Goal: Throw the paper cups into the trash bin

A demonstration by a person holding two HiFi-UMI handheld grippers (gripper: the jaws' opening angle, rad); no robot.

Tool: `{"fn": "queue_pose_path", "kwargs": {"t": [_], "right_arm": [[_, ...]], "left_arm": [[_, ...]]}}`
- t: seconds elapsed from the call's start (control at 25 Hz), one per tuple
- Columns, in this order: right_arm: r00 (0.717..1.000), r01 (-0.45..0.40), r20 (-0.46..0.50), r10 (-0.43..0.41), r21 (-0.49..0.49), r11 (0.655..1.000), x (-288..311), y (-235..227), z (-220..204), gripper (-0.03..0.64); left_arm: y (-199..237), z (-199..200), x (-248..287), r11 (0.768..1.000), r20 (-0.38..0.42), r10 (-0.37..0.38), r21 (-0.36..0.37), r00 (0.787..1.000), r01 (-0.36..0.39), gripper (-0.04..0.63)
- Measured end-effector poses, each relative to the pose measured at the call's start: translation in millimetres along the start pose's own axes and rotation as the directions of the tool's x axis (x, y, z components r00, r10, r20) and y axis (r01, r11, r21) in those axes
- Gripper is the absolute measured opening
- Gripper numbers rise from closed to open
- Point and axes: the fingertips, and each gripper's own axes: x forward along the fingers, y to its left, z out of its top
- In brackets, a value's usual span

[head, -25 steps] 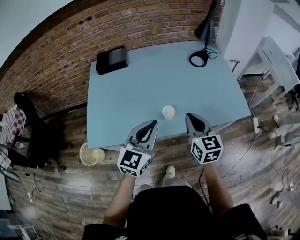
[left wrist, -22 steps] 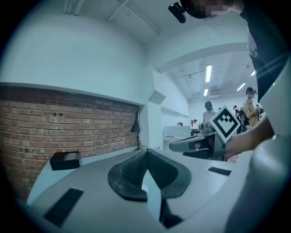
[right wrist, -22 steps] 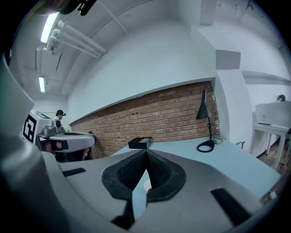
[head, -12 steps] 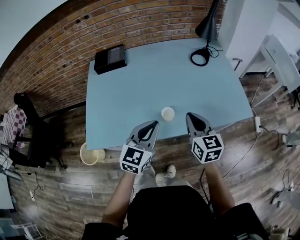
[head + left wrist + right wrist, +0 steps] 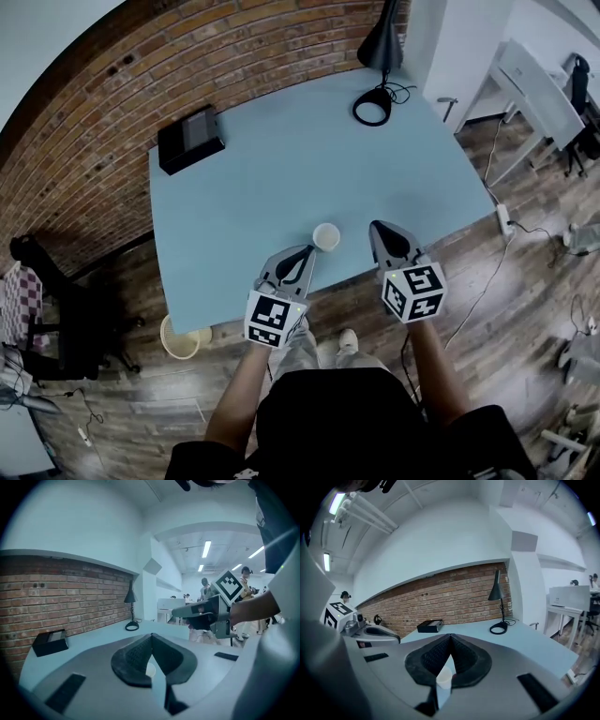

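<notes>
Currently, both of my tools are at the near edge of the table [image 5: 281,159], level with each other, and neither carries a load. On the left gripper [image 5: 305,255] the jaws are pressed together at the tips with nothing between them, as the left gripper view confirms. On the right gripper [image 5: 380,232] the jaws are likewise closed and empty, as the right gripper view confirms.

Just beyond the tips, the paper cup [image 5: 326,236] stands upright with its mouth up, close to the table's near edge. It sits between the two grippers, closer to the left one, and appears to touch neither. Each gripper view shows it low in the gap under the closed pads.

The trash bin [image 5: 169,328] stands on the floor to my left, outside the table's near left corner and well apart from the cup. Farther back on the table are a black box [image 5: 190,139] and, at the far edge, a desk lamp [image 5: 375,56]; neither obstructs the work.

Step in hand, by my judgement: approach to the cup, before any grasp. Next move requires:
1. Spread one gripper's jaws wider than the cup.
2. Advance until the pads flank the cup wall.
3. Close lightly, since thin paper is likely to crush.
4. Carry the cup left and down to the bin.
</notes>
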Motion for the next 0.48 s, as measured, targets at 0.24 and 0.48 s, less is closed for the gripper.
{"fn": "queue_pose_path", "kwargs": {"t": [0.24, 0.48], "right_arm": [[0.993, 0.121, -0.015, -0.121, 0.04, 0.992, 10, -10, -8, 0.003], [0.972, 0.23, -0.051, -0.227, 0.057, 0.971, 19, -21, -20, 0.003]], "left_arm": [[8, -21, 31, 0.986, -0.045, -0.165, 0.0, 0.985, 0.165, 0.002], [12, -52, 68, 0.958, -0.171, -0.273, 0.042, 0.947, 0.284, 0.002]]}}
